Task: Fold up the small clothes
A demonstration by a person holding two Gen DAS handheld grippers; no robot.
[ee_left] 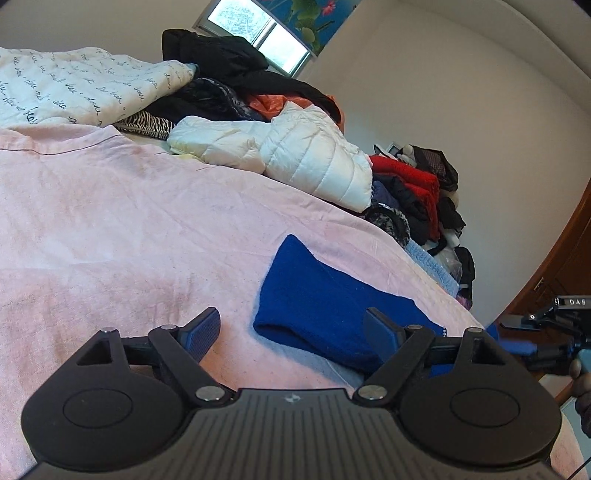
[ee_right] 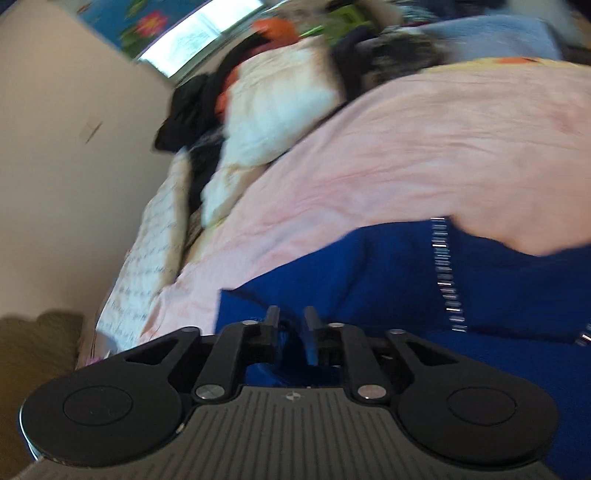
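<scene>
a wrinkled pale pink bedsheet (ee_left: 110,229) covers the bed. at its far side lies a white quilted puffer jacket (ee_left: 295,155), touching a heap of black garments (ee_left: 221,66) with an orange piece (ee_left: 266,105) tucked among them. a white quilt printed with black cursive script (ee_left: 74,85) lies beside a zebra-striped cloth (ee_left: 147,125). further along the edge sits a pile with red clothing (ee_left: 410,177) and a light blue knitted piece (ee_left: 432,262). behind, a window (ee_left: 258,33) under a blue floral blind (ee_left: 306,14), and a brown wooden door (ee_left: 554,266).

A royal-blue knit garment (ee_left: 325,295) is lying partly folded on the pink bedsheet (ee_left: 110,229), a row of silvery studs (ee_right: 447,273) showing along one part.
</scene>
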